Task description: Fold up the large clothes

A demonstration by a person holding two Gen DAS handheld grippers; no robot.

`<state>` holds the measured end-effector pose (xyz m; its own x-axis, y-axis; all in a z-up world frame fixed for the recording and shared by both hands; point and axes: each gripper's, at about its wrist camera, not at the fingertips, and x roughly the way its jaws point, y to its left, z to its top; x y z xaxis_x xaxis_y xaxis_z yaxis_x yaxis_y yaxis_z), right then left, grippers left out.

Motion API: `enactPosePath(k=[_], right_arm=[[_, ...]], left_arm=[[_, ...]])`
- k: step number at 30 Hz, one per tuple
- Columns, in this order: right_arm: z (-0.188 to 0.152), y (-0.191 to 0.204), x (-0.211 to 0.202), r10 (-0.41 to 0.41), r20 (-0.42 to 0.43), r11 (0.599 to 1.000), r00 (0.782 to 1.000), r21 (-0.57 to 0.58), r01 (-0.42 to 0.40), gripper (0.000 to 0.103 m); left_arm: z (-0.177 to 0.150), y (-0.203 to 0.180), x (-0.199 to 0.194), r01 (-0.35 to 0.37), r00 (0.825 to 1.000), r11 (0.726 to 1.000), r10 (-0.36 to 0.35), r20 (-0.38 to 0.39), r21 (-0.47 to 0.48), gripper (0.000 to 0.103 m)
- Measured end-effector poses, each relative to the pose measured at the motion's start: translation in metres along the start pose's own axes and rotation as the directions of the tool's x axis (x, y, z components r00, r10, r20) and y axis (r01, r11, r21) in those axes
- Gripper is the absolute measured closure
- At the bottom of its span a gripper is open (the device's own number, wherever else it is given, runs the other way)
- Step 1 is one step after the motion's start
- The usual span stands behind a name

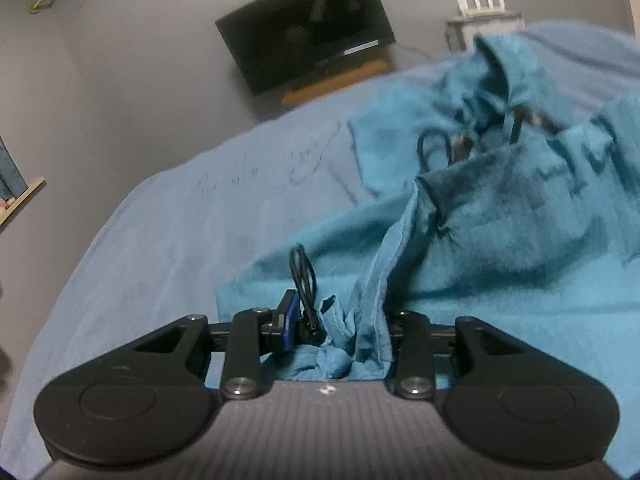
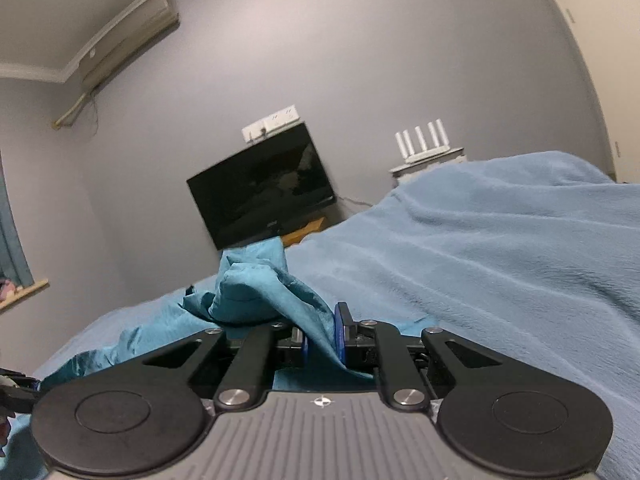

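A teal garment (image 1: 500, 216) with dark lettering lies crumpled on the light blue bed (image 1: 180, 220). My left gripper (image 1: 340, 328) is shut on a bunched edge of the garment, which rises as a fold between the fingers. In the right wrist view my right gripper (image 2: 322, 336) is shut on another edge of the same teal garment (image 2: 256, 288), which trails off to the left over the bed. The other gripper shows blurred in the left wrist view (image 1: 472, 140), wrapped in cloth.
A dark TV (image 1: 308, 28) on a wooden stand is against the grey wall beyond the bed. A white router (image 2: 424, 140) stands on a shelf. A heaped light blue blanket (image 2: 500, 248) fills the right side. A window sill (image 1: 20, 196) is at left.
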<state>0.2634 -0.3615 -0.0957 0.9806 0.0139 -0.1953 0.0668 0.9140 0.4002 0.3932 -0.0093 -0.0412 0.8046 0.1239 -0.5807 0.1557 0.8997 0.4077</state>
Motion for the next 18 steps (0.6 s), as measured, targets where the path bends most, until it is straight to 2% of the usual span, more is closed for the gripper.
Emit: enactPosePath(k=[3, 4, 5, 6, 7, 8, 10, 11, 13, 15, 18], right_arm=[[-0.005, 0.007, 0.02, -0.022, -0.028, 0.998, 0.999, -0.066, 0.02, 0.088], [-0.008, 0.009, 0.025, -0.051, -0.037, 0.995, 0.998, -0.092, 0.048, 0.078], [-0.011, 0.011, 0.029, -0.094, -0.047, 0.989, 0.994, -0.119, 0.088, 0.063], [-0.015, 0.013, 0.032, -0.14, -0.047, 0.981, 0.989, -0.145, 0.132, 0.054], [-0.016, 0.014, 0.032, -0.164, -0.034, 0.976, 0.986, -0.154, 0.157, 0.035], [-0.016, 0.014, 0.029, -0.189, -0.007, 0.971, 0.982, -0.151, 0.186, 0.021], [-0.012, 0.019, 0.023, -0.208, 0.052, 0.966, 0.977, -0.148, 0.214, 0.019], [-0.009, 0.023, 0.021, -0.188, 0.068, 0.967, 0.98, -0.161, 0.197, 0.019], [-0.007, 0.033, 0.017, -0.091, 0.081, 0.977, 0.993, -0.185, 0.105, 0.019], [-0.01, 0.045, 0.018, 0.023, 0.044, 0.981, 0.999, -0.196, -0.014, 0.021], [-0.029, 0.07, 0.03, 0.081, -0.111, 0.962, 0.991, -0.252, -0.107, 0.026]], left_arm=[[-0.011, -0.002, 0.005, -0.02, 1.0, 1.0, 0.02, -0.012, 0.009, 0.057], [-0.014, 0.0, 0.002, -0.028, 0.999, 1.0, 0.028, -0.016, 0.001, 0.045], [-0.015, 0.003, 0.002, -0.06, 0.998, 0.998, 0.059, -0.028, -0.016, 0.029], [-0.016, 0.008, 0.0, -0.094, 0.995, 0.995, 0.092, -0.032, -0.044, 0.021], [-0.018, 0.014, -0.006, -0.134, 0.991, 0.987, 0.132, -0.024, -0.092, 0.011], [-0.021, 0.021, -0.015, -0.162, 0.987, 0.972, 0.162, -0.01, -0.167, 0.01], [-0.026, 0.025, -0.034, -0.141, 0.987, 0.952, 0.156, 0.033, -0.272, 0.01], [-0.03, 0.02, -0.047, -0.098, 0.99, 0.953, 0.123, 0.073, -0.288, 0.01], [-0.036, 0.003, -0.069, -0.013, 0.991, 0.97, 0.044, 0.124, -0.244, 0.009], [-0.048, -0.022, -0.086, 0.033, 0.99, 0.986, -0.009, 0.14, -0.165, 0.009], [-0.075, -0.053, -0.086, 0.029, 0.999, 0.997, -0.026, 0.045, -0.071, 0.009]])
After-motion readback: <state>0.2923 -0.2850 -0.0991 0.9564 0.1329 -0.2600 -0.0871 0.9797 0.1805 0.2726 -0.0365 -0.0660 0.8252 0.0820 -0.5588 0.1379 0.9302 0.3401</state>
